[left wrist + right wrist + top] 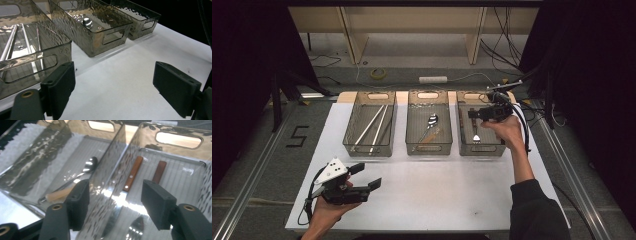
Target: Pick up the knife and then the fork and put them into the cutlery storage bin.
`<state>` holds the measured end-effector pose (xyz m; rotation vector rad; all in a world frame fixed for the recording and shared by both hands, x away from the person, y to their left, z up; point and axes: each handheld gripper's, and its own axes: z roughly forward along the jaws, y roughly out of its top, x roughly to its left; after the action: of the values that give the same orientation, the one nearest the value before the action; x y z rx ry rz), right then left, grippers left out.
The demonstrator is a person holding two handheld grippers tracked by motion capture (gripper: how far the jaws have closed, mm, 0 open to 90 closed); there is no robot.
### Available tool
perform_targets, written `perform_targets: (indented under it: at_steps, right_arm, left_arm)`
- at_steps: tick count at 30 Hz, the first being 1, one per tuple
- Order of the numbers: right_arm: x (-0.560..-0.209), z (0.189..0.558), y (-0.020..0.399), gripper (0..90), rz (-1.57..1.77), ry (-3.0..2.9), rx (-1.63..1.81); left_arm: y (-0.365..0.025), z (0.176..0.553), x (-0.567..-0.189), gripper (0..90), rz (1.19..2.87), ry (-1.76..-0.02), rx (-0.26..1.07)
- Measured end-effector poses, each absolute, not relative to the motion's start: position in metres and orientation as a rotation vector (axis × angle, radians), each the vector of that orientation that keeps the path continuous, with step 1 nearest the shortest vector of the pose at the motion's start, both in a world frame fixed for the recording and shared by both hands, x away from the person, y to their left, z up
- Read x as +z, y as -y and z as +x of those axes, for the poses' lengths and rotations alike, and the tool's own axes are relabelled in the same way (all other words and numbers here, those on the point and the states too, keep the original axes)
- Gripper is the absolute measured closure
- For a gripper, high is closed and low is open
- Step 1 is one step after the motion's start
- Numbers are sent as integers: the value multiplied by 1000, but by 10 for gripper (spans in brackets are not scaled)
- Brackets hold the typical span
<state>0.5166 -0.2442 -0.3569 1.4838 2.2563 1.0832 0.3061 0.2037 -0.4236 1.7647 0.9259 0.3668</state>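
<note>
right gripper (474, 114) hangs over the right bin (498, 148) at about 2 o'clock, jaws spread, nothing pinched; fork (135, 230) and knife (126, 188) lie flat inside it; lift straight up so you don't clip the wall; left gripper (369, 176) rests spread at 7 o'clock, empty

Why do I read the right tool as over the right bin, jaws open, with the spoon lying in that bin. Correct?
One error: the spoon lies in the middle bin, not the right bin, which holds a fork and a wooden-handled knife. The high view shows it. The right tool is over the right bin, jaws open.
</note>
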Motion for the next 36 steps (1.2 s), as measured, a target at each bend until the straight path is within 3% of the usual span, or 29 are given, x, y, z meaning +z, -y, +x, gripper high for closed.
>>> perform_targets:
  at_steps: [12, 21, 36]
  right_arm:
    - [-354, 462, 235, 356, 1354, -2204, 1247]
    - [-372, 412, 228, 318, 1247, -2182, 1366]
    - [-395, 369, 217, 283, 1150, -2194, 1509]
  left_arm:
    - [-204, 307, -424, 176, 1758, -930, 356]
    - [-204, 307, -424, 173, 1744, -931, 343]
    - [-202, 310, -424, 167, 1731, -935, 311]
